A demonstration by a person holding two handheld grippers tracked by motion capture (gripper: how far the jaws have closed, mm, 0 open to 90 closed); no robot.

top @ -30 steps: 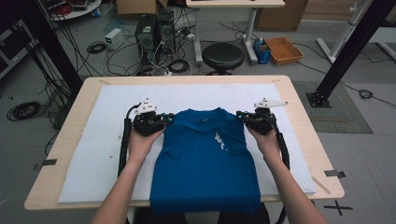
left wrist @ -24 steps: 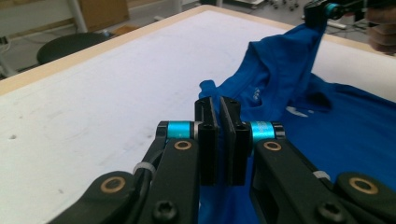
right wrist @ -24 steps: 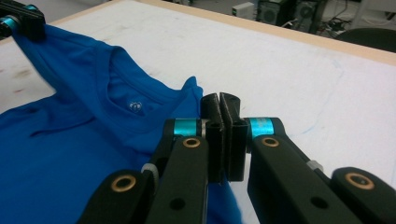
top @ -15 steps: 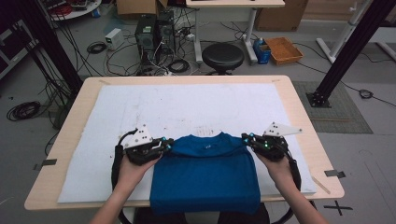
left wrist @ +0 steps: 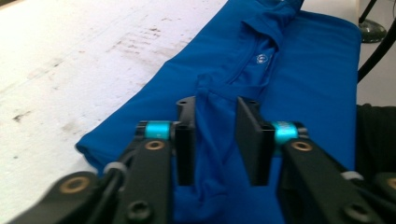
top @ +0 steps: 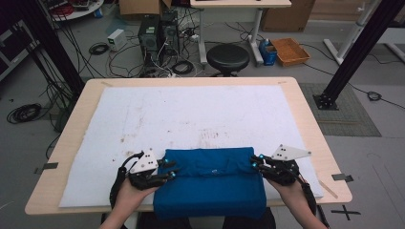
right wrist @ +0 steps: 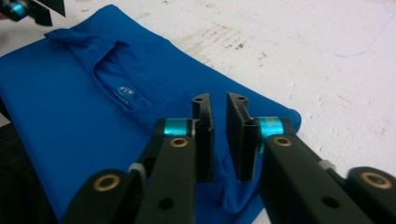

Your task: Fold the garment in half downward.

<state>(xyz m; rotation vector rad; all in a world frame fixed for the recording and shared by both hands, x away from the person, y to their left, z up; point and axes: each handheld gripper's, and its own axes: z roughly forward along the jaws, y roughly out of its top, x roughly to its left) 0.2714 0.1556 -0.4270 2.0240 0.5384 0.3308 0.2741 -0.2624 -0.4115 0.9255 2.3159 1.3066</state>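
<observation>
Bench (top: 305, 119) with white pad (top: 191, 114); blue polo shirt (top: 210, 191) lies at its near edge, folded once into a flat rectangle, collar side folded down on top. Judgement: the top-to-bottom fold is done, a further fold or tidying may remain. Left tool (top: 168, 172) and right tool (top: 257, 162) sit at the fold's two corners, jaws having just been opening, cloth loose between the pads, released. Small white round logo (right wrist: 125, 91) by the placket, unreadable.
</observation>
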